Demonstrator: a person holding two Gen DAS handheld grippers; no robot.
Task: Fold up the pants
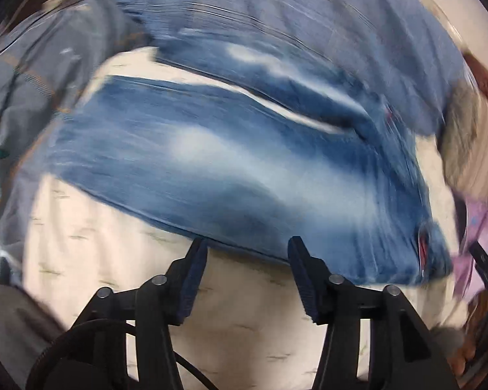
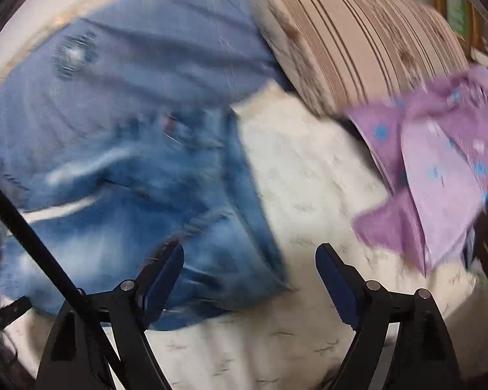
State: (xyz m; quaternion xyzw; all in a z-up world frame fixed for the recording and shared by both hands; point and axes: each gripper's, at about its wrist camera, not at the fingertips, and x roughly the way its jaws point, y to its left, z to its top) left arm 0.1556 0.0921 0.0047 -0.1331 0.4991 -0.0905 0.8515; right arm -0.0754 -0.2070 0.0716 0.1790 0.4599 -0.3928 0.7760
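Blue jeans (image 1: 218, 169) lie folded on a cream bed sheet (image 1: 107, 247), faded along the leg. Just short of their near edge my left gripper (image 1: 248, 243) stands open, nothing between its pads. In the right wrist view the jeans (image 2: 140, 195) fill the left half, waistband end nearest. My right gripper (image 2: 250, 250) stands wide open above that corner of the jeans; its left finger (image 2: 166, 276) overlaps the denim in the picture and its right finger is over bare sheet (image 2: 309, 178). Neither gripper holds cloth. Both views are motion-blurred.
A light blue bedspread (image 1: 276, 16) lies bunched behind the jeans. A striped pillow (image 2: 358, 42) sits at the back right and a purple dotted garment (image 2: 439, 169) lies to the right. A grey patterned cloth (image 1: 22, 81) is at the left.
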